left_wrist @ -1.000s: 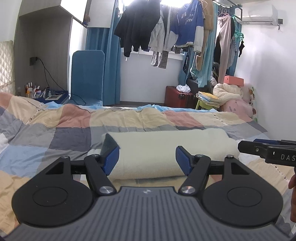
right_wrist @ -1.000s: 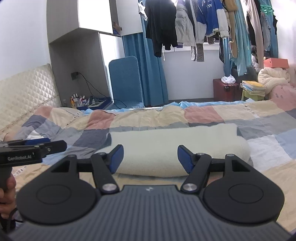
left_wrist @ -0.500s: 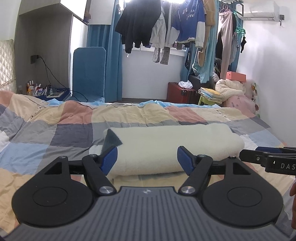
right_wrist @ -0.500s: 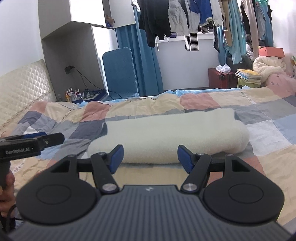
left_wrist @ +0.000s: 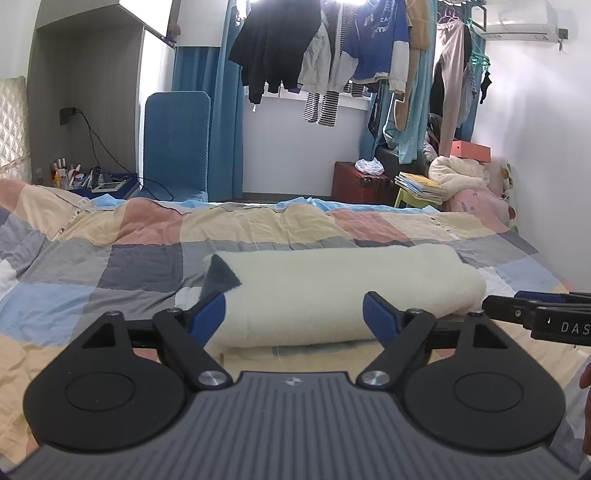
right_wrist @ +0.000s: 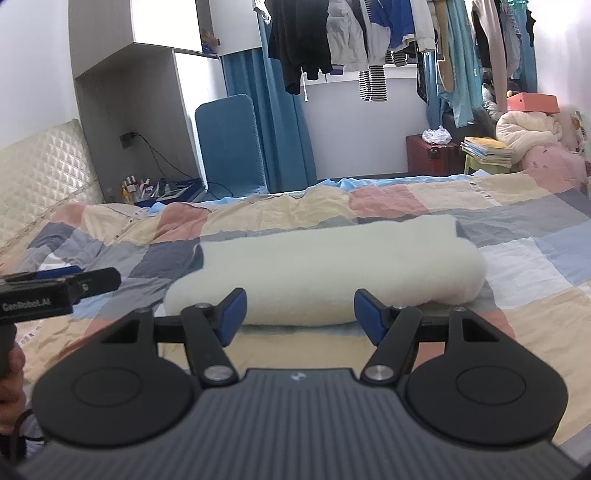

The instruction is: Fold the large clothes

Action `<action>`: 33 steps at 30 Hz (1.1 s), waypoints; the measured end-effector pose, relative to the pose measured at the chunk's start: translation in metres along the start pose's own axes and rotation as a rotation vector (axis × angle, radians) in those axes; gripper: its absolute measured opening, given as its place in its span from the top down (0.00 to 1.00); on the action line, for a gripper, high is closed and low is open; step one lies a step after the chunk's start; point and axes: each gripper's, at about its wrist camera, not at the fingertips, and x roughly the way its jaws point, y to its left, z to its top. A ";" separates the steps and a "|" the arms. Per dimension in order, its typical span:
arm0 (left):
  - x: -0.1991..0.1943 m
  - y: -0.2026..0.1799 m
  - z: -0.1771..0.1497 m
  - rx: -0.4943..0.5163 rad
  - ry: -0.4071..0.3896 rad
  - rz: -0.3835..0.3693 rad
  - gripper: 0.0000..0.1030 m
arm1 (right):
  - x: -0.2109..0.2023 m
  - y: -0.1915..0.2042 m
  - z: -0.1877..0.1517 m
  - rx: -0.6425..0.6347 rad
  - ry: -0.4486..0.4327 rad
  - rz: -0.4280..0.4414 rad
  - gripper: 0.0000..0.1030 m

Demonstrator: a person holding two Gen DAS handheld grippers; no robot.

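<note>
Across the lower middle of both views: a cream fleece garment (left_wrist: 343, 288), folded into a long thick bundle, lying crosswise on a patchwork quilt (left_wrist: 122, 258) of peach, grey, blue and yellow squares. At its left end, a small grey corner (left_wrist: 218, 277) turned out.

Low in the left wrist view: left gripper (left_wrist: 293, 314), blue pads spread and opening wider, nothing pinched, bundle just beyond the tips. At the right edge of that frame, the right gripper's side, with part of a hand (left_wrist: 585, 376) below it.

Low in the right wrist view: right gripper (right_wrist: 299, 310), pads spread apart, empty, bundle just ahead.

Upper middle of each frame: hanging clothes (left_wrist: 332, 48) against a bright window, blue curtains (left_wrist: 229, 110) beside them. Upper left: grey cabinet niche (left_wrist: 85, 92) with a plugged-in cable, small bottles (left_wrist: 64, 173) beneath, quilted headboard (right_wrist: 40, 173) at the far left. Right side: red suitcase (left_wrist: 356, 182), stacked books (left_wrist: 421, 184), orange box (left_wrist: 471, 149), air conditioner (left_wrist: 521, 22) in the top corner.
</note>
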 end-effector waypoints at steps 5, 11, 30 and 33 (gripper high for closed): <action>-0.005 0.002 0.001 -0.001 -0.005 0.003 0.03 | -0.004 -0.001 0.002 -0.007 -0.015 -0.019 0.25; -0.009 -0.001 0.001 0.016 0.005 0.003 0.01 | -0.010 -0.003 0.006 -0.005 -0.032 -0.037 0.20; -0.023 -0.001 0.002 0.023 0.025 0.039 0.00 | -0.019 -0.004 0.012 0.025 -0.023 -0.068 0.00; -0.024 -0.002 0.002 0.031 0.027 0.035 0.00 | -0.020 -0.003 0.012 0.025 -0.024 -0.067 0.00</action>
